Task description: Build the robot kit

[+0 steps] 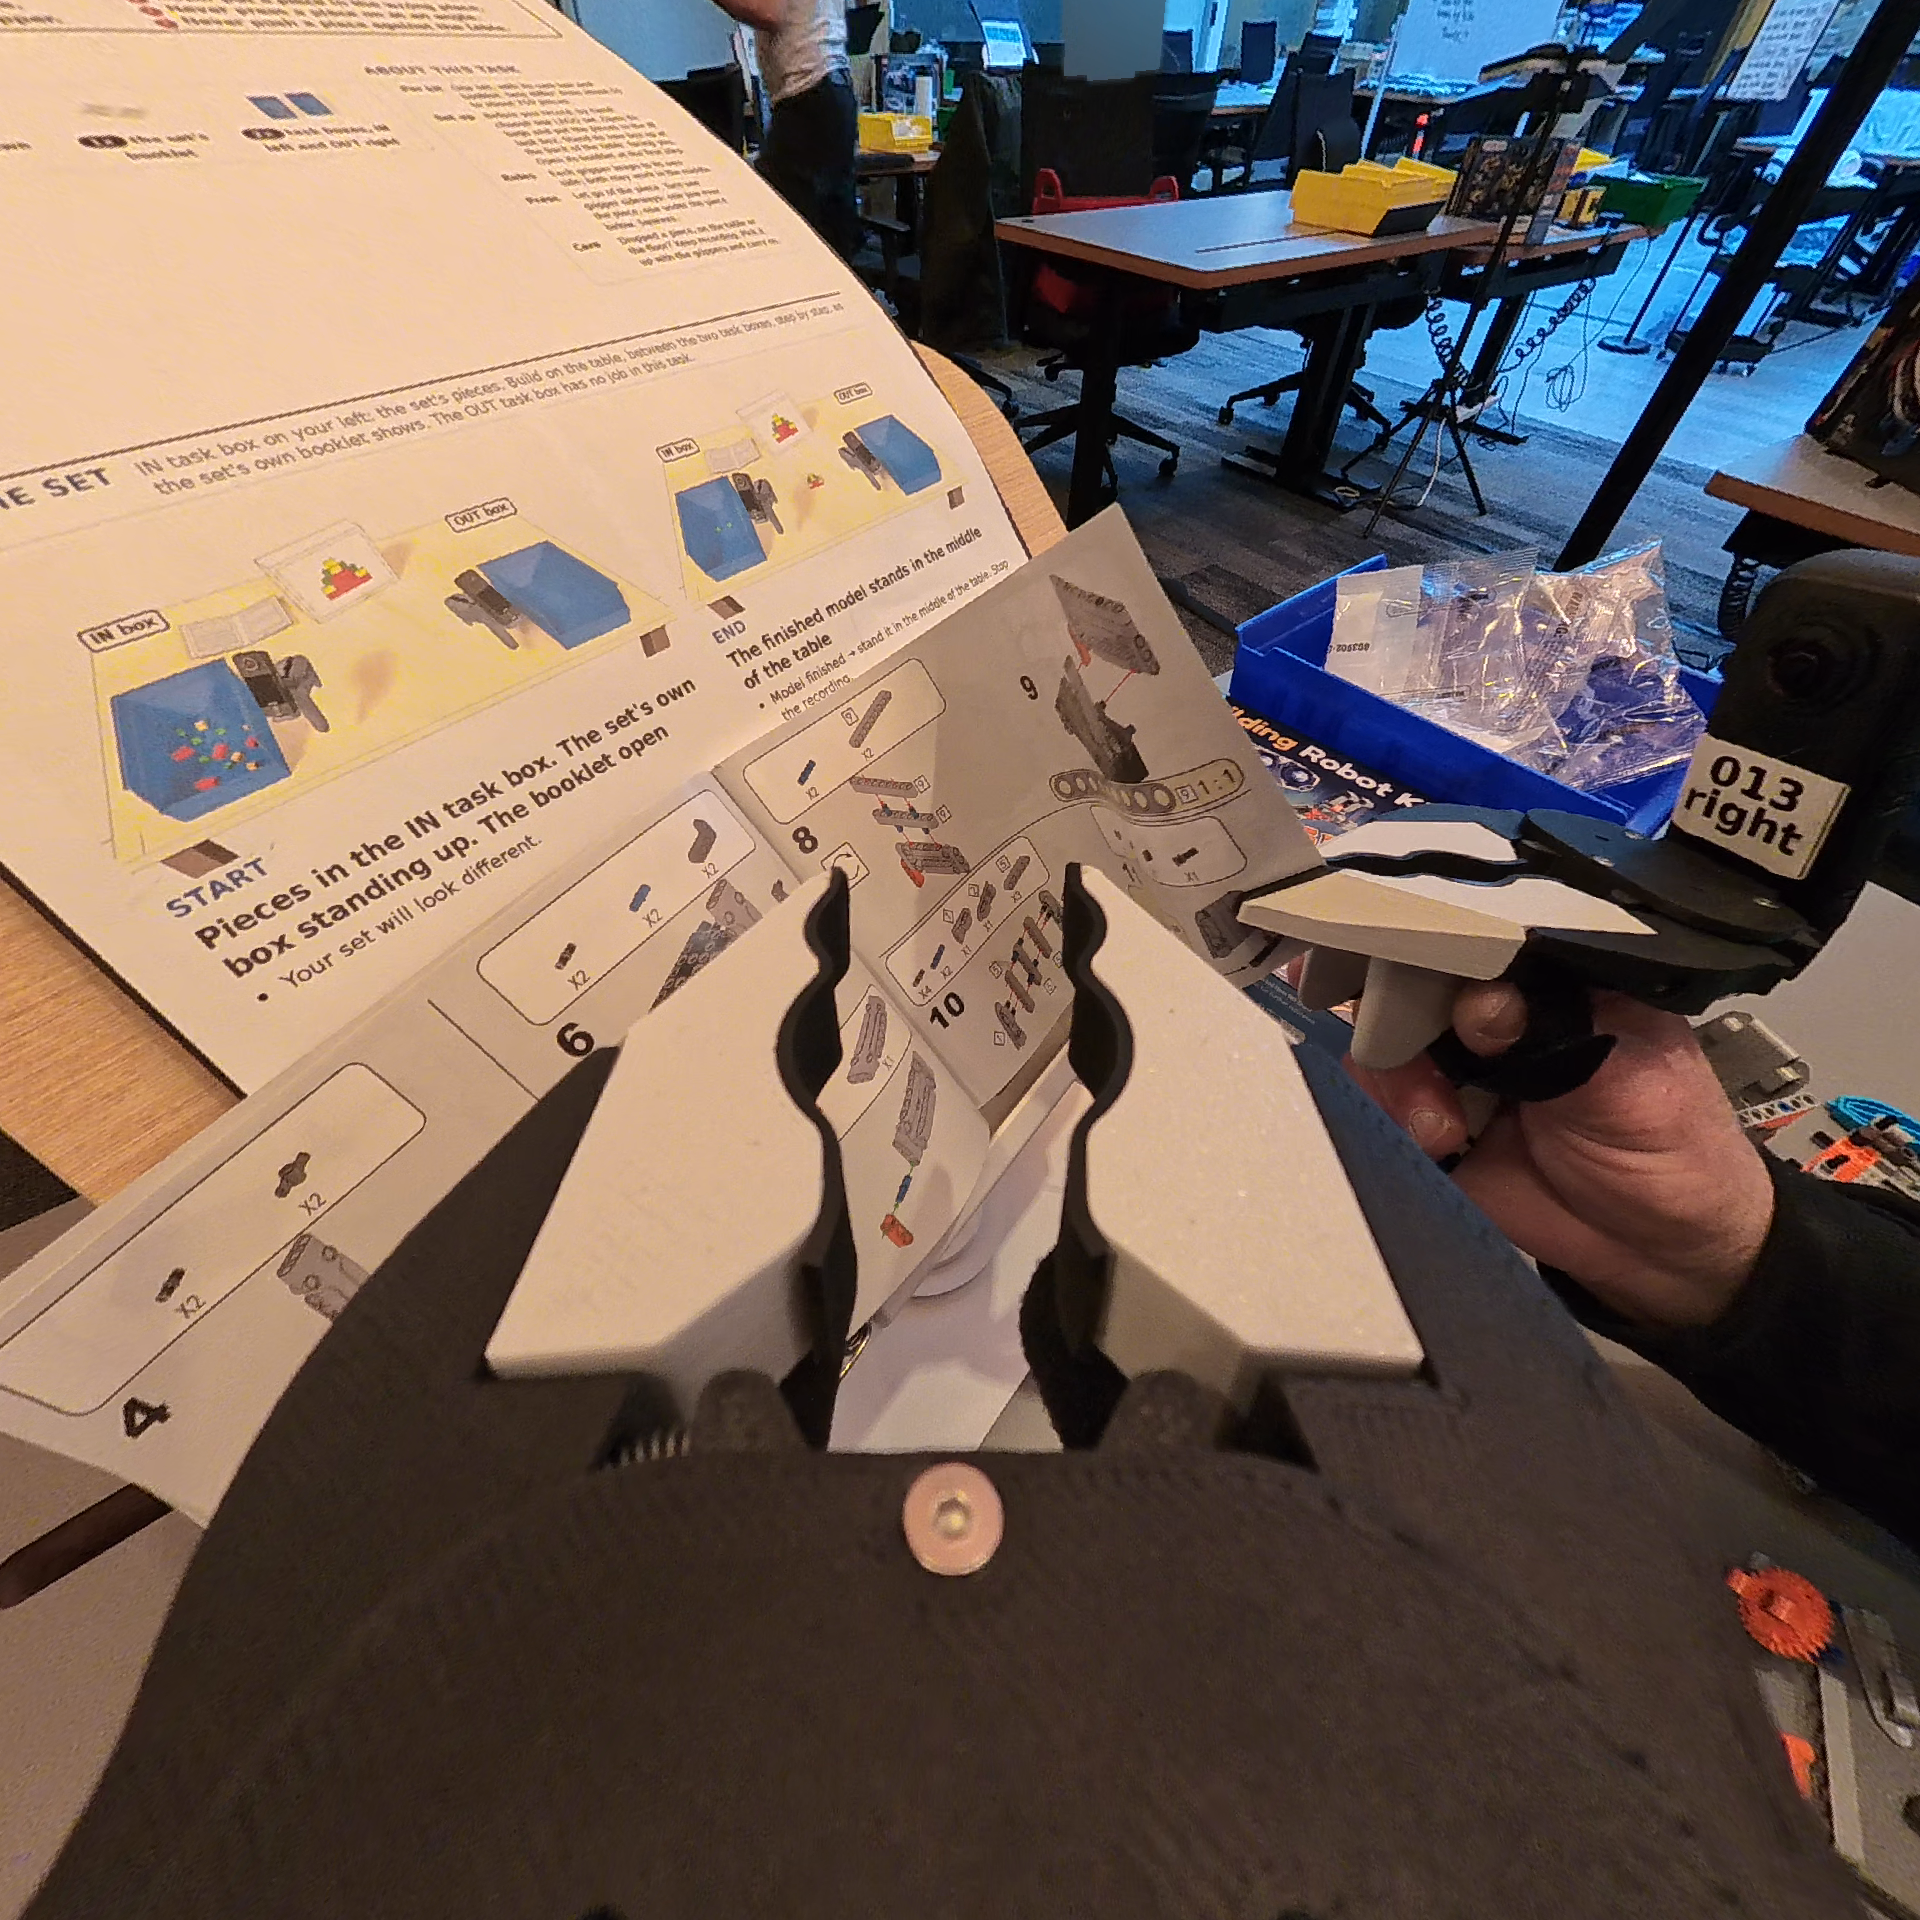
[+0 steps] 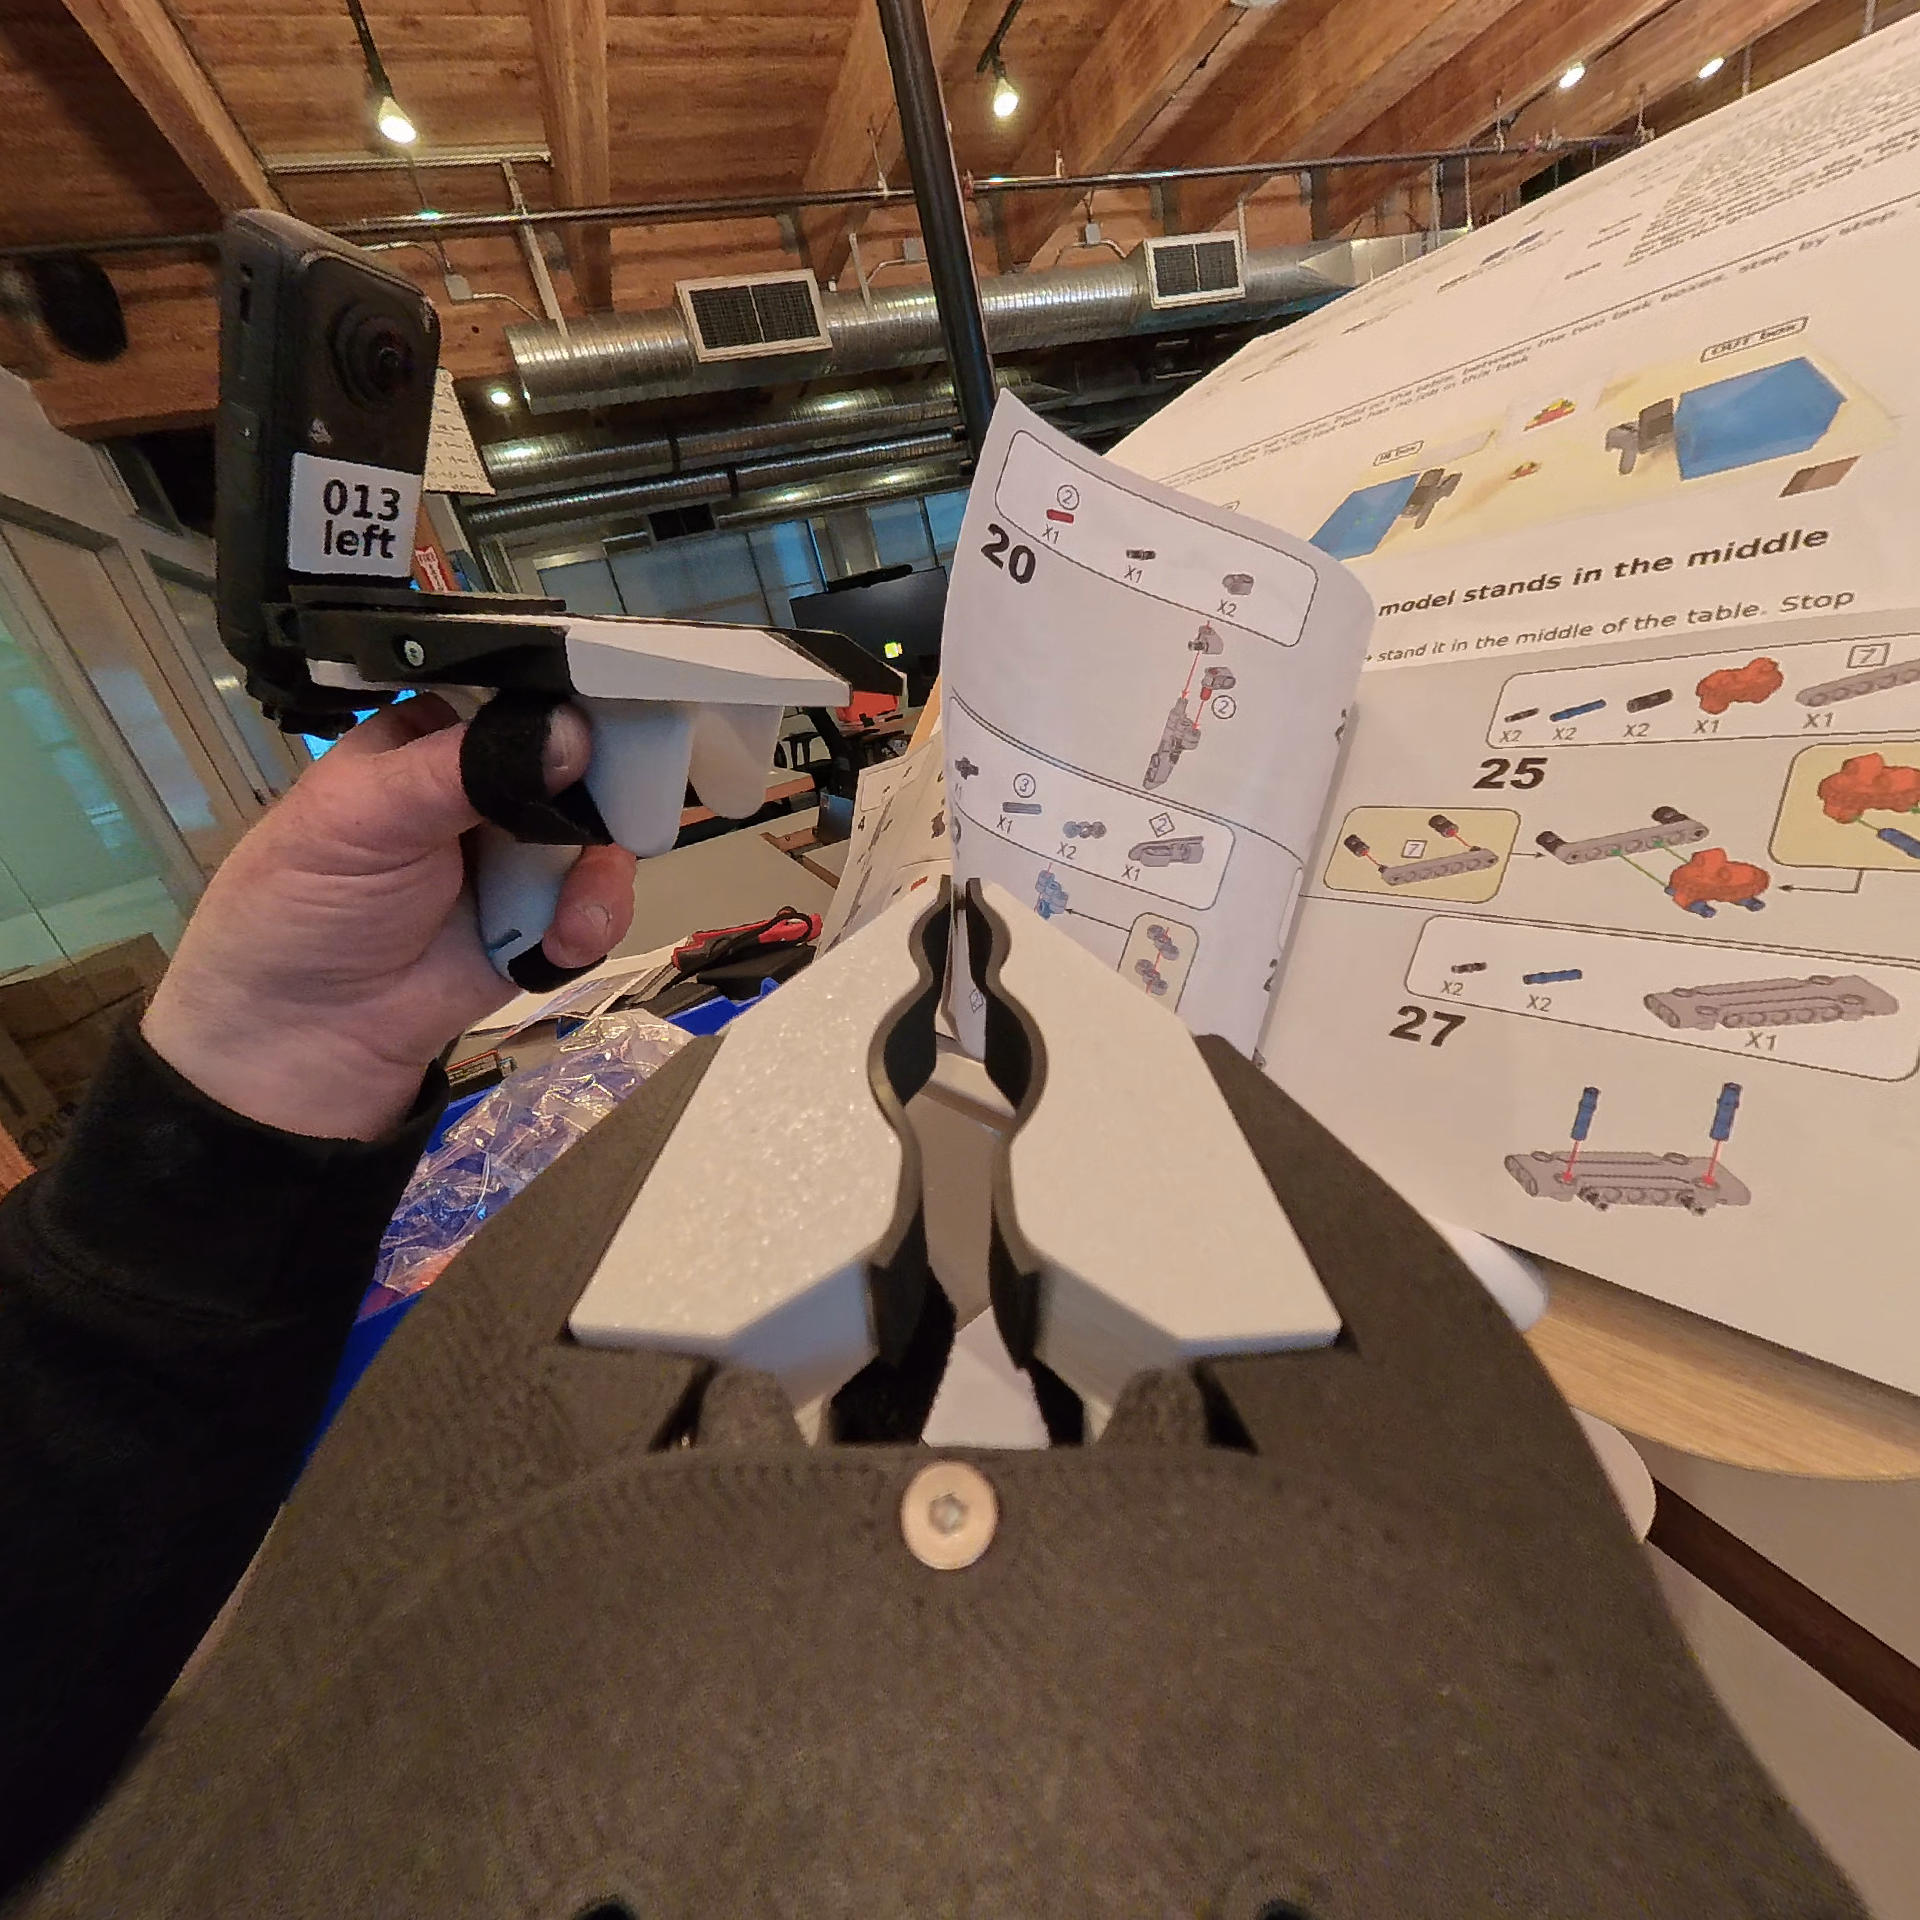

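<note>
the right gripper (image 2: 958, 894) is closed on a booklet page (image 2: 1132, 665): the page edge is pinched between its white fingers (image 2: 1091, 1091), whose tips nearly meet, and the sheet is held upright and curled. in the left wrist view the same gripper (image 1: 1262, 909) is seen from the side, its tips on the right edge of the booklet (image 1: 935, 831), with a hand (image 1: 1558, 1143) wrapped around its handle and a labelled camera (image 1: 1808, 707) mounted on top.

the left gripper (image 1: 956, 894) is held apart, a clear gap being left between its fingers (image 1: 707, 1122); nothing is gripped. it is poised just over the open booklet, whose printed build steps are seen through the gap. whether the tips touch the paper cannot be told. from the right wrist view this gripper (image 2: 873, 681) is seen at the left, held in a hand (image 2: 343, 914) in a dark sleeve, beside the raised page.

behind the booklet a large instruction sheet (image 1: 364, 364) is propped up, on a wooden table (image 1: 94, 1049). to the right a blue bin (image 1: 1382, 717) is filled with clear plastic bags (image 1: 1558, 644). a printed box (image 1: 1320, 769) lies between bin and booklet. small building pieces (image 1: 1839, 1132) are scattered past the hand.
</note>
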{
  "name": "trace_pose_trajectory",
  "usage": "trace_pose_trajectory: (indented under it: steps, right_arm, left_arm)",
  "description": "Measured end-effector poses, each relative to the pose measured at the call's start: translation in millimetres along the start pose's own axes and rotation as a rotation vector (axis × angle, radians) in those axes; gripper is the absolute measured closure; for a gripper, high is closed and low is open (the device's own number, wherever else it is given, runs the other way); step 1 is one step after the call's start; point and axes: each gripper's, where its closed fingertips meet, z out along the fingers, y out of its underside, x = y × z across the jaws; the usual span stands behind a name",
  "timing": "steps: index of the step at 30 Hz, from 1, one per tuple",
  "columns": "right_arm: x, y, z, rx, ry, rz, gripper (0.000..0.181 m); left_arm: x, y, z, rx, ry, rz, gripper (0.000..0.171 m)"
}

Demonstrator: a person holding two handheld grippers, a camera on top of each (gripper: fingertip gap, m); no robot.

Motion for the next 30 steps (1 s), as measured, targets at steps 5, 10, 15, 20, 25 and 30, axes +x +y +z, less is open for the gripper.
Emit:
trace_pose_trajectory:
  steps: [5,10,15,20,25,30]
  right_arm:
    - [0,-3,-1,0.005,-0.002,0.001,0.181]
    - [2,-9,-5,0.021,0.002,0.0,0.181]
    - [3,-11,-6,0.024,0.004,0.0,0.181]
    - [2,-10,-6,0.02,0.002,-0.004,0.181]
    - [3,-10,-6,0.021,0.004,-0.002,0.181]
    - [3,-10,-6,0.021,0.005,-0.003,0.181]
  left_arm:
    - [0,1,1,-0.003,-0.004,0.003,0.132]
    - [-16,-14,-22,0.075,-0.068,-0.007,0.133]
    - [-31,-25,-50,0.142,-0.117,-0.026,0.133]
    - [-36,-26,-58,0.152,-0.125,-0.035,0.133]
    - [-33,-25,-55,0.141,-0.118,-0.03,0.133]
    - [-32,-24,-54,0.136,-0.115,-0.029,0.133]
